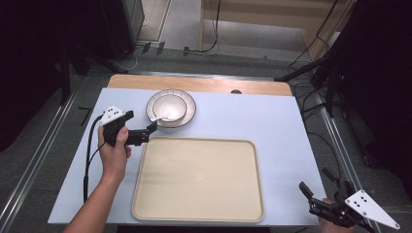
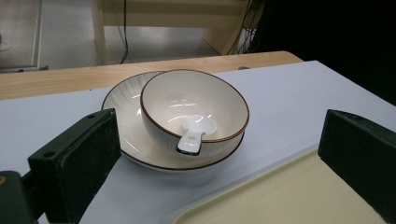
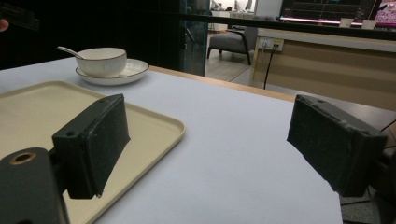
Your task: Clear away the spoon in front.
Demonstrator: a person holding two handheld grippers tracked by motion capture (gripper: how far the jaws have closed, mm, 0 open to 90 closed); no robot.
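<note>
1. Bowl (image 1: 169,107) on a plate (image 1: 188,115) at the table's (image 1: 272,121) far left, spoon (image 2: 194,133) inside, handle over the near rim.
2. Left gripper (image 1: 145,133) just short of the plate, jaws wide apart and empty, aimed at the bowl; left hand (image 1: 114,148) gripping it, forearm from the bottom edge.
3. Empty tray (image 1: 198,180) beside that gripper.
4. Right gripper (image 1: 318,187) at the near right corner, well away from the bowl, jaws wide, empty.

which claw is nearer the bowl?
The left claw, open just short of the plate under the bowl. The right claw hangs open off the table's near right corner, across the tray.
</note>
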